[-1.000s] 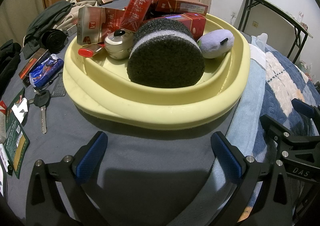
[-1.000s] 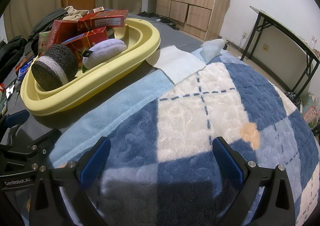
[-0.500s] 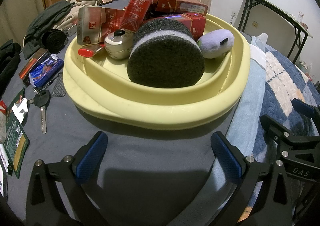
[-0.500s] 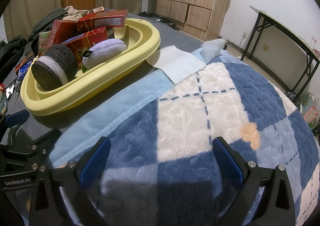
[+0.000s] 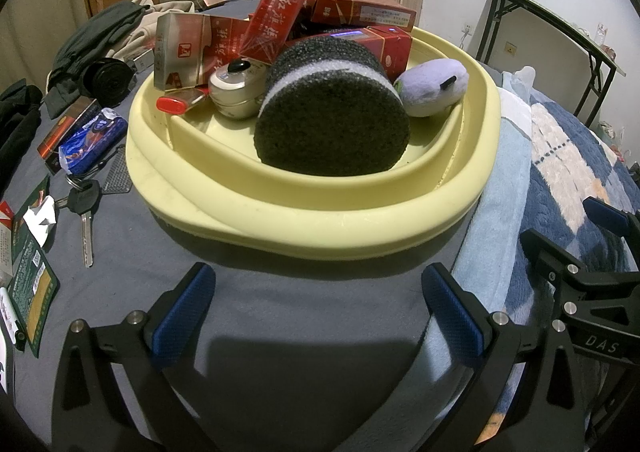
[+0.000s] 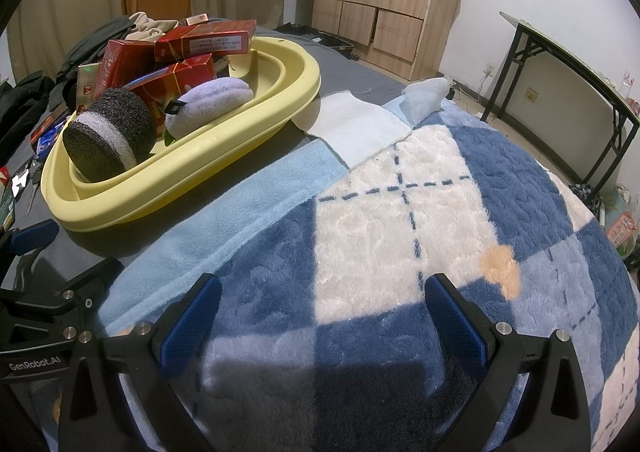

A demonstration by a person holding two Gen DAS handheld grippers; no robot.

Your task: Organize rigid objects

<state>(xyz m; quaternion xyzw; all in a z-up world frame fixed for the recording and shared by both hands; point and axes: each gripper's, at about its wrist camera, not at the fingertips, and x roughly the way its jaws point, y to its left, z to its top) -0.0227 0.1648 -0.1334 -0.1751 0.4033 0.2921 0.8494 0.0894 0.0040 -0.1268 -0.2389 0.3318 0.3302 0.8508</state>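
A yellow basin (image 5: 304,228) stands on the grey bed sheet and also shows in the right wrist view (image 6: 192,184). It holds a black and white sponge roll (image 5: 332,116), a lilac plush (image 5: 434,86), several red boxes (image 5: 276,18), a silver tin (image 5: 236,90) and a red lighter (image 5: 176,103). My left gripper (image 5: 316,310) is open and empty over the sheet, just in front of the basin. My right gripper (image 6: 320,318) is open and empty over the blue checked blanket (image 6: 440,212).
Left of the basin lie keys (image 5: 82,208), a blue packet (image 5: 90,140), a red box (image 5: 66,128), green packets (image 5: 30,284), a black round object (image 5: 106,78) and dark clothes (image 5: 100,36). A white cloth (image 6: 356,130) lies behind the blanket. A folding table (image 6: 568,64) stands at the right.
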